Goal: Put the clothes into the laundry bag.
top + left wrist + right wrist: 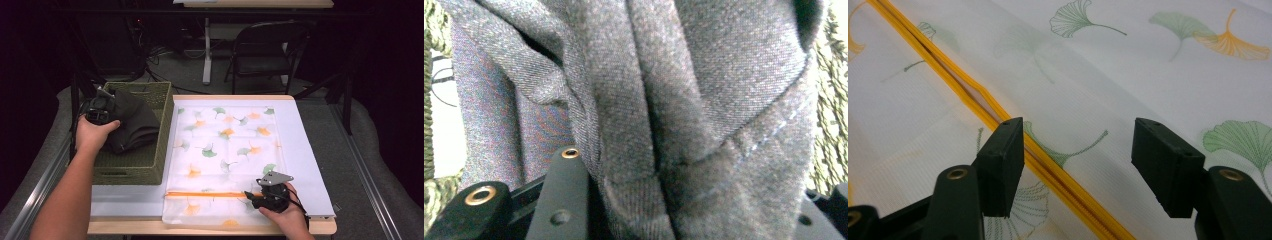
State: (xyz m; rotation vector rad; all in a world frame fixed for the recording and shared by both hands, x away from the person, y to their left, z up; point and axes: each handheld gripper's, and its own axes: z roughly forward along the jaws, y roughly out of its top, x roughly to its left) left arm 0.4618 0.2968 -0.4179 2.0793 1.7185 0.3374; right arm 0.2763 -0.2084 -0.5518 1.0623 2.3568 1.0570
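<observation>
Dark curtains and a folding chair (265, 50) stand behind the wooden bench (200, 227), which is covered by a white sheet (305, 150). Nearest the person, at the front edge, the right gripper (248, 195) rests on a mesh laundry bag (225, 145) printed with green and orange ginkgo leaves. In the right gripper view its jaws stand apart and grasp nothing, straddling the orange zipper (998, 117) that runs across the bag parallel to the bench's front edge. That zipper (210, 194) looks shut for most of its length, with only a slight gap showing near the jaws; I cannot tell where the slider sits.

Farther back, at the left edge, a woven green basket (145, 170) holds a dark grey garment (135, 125). The left gripper (97, 111) is at the basket's far left side, and in the left gripper view the grey garment (664, 125) bunches between the black jaws, which appear clenched on a fold of it.

Judging from this, the work is at an early stage: the garment is gripped but not yet out of the basket, and the bag is not yet opened wide. What seems left is pulling the zipper open, carrying the garment across, feeding it in and closing the bag.
</observation>
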